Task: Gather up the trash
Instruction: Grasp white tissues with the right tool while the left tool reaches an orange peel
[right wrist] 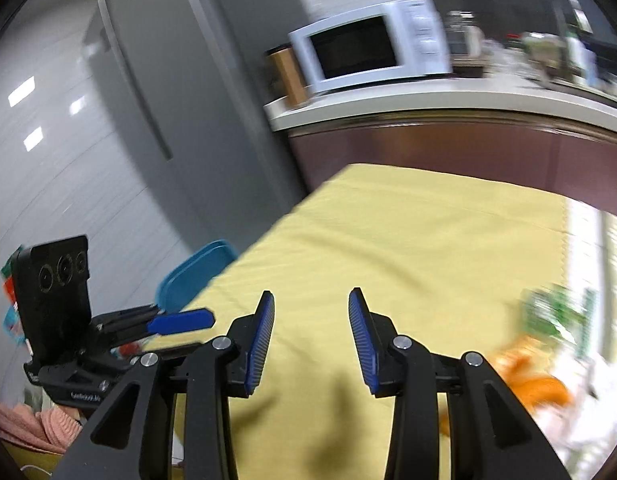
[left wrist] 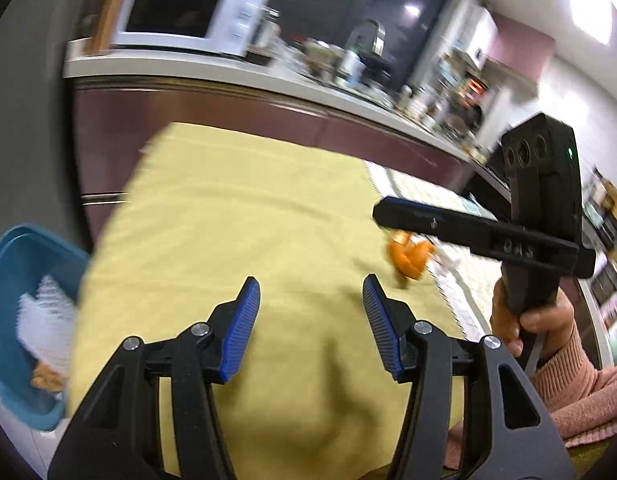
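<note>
Left gripper [left wrist: 311,322] and right gripper [right wrist: 311,340] are both held wide over the yellow cloth [left wrist: 244,224], nothing gripped; orange peel [left wrist: 408,258] seen around 2 o'clock.

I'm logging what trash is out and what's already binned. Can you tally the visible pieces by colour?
Orange: 2, the orange peel on the yellow cloth and a small orange scrap in the blue bin
White: 1, crumpled white paper in the bin
Green: 1, a blurred green wrapper near the peel
Total: 4
</note>
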